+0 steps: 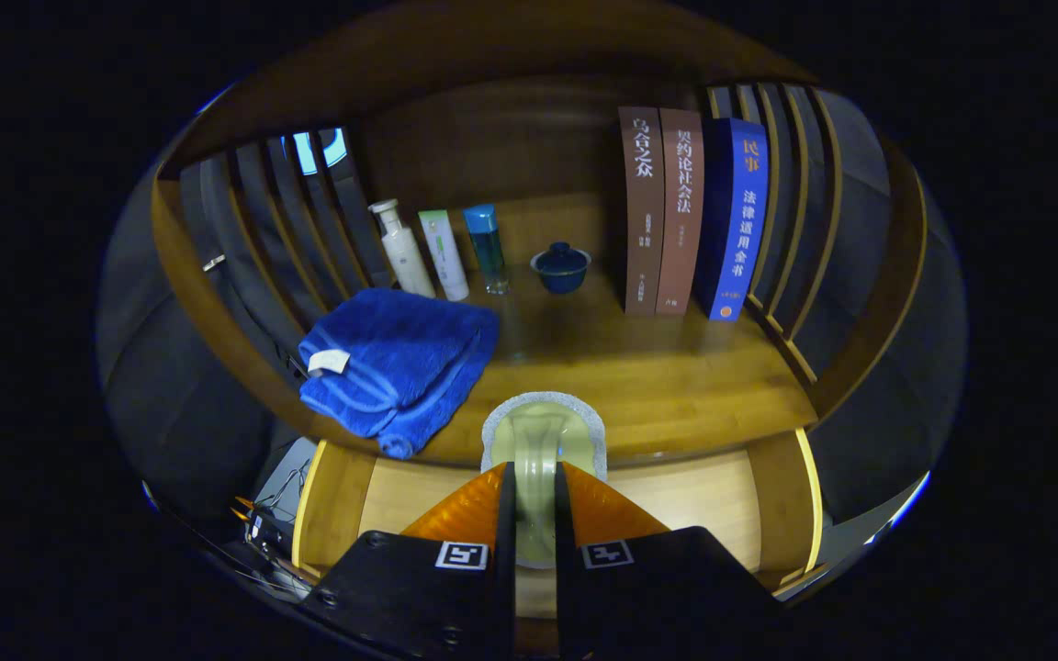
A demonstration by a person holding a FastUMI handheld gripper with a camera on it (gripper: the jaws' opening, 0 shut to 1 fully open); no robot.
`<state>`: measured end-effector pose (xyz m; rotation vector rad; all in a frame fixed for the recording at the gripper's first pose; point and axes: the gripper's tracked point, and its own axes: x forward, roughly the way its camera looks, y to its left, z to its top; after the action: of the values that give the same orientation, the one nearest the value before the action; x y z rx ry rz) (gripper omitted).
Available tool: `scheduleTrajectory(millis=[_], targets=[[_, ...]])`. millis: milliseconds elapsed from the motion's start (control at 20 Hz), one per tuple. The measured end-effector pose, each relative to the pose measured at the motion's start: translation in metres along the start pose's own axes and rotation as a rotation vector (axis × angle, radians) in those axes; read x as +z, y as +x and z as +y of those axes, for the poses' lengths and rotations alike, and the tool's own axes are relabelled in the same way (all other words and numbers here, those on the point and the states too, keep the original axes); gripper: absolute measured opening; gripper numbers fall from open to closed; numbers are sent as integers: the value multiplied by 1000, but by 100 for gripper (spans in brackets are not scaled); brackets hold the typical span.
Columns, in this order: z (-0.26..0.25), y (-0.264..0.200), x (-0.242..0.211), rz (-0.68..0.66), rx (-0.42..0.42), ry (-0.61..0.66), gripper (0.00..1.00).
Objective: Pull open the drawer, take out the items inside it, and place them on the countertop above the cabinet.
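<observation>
- The gripper (534, 500), at the bottom centre of the frame, has its two fingers closed on a pale greenish item (543, 441) with a grey fuzzy rim, possibly a sponge or scrub pad; the fisheye view is too distorted here to say for certain.
- The item stands on edge between the fingers and rises above their tips, over the front edge of the countertop (676, 386).
- Below it, across the lower part of the frame, the drawer (685, 496) is pulled open, with its pale wooden floor visible on either side of the fingers.
- Handling judgement: the item looks light and soft, likely to compress under the fingers, and not fragile. A hold across its thin middle, as now, appears sound.
- A folded blue towel (396, 363) lies on the countertop at centre left, its corner overhanging the front edge just beside the held item (the nearest obstruction).
- At the upper centre, against the back, stand a white pump bottle (403, 250), a white tube (444, 254) and a blue bottle (487, 248).
- A small dark blue lidded cup (561, 267) sits right of them, and three upright books (690, 216) occupy the upper right.
- The bare wood at centre right, ahead of the fingers, seems the safest place to set the item down.
</observation>
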<state>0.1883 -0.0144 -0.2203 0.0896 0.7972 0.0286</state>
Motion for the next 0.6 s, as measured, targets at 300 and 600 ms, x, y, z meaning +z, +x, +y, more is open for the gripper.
scheduleTrajectory(millis=[300,600], targets=[[0,60,44,49,3,2,23],[-12,99,57,117,-26,9,23]])
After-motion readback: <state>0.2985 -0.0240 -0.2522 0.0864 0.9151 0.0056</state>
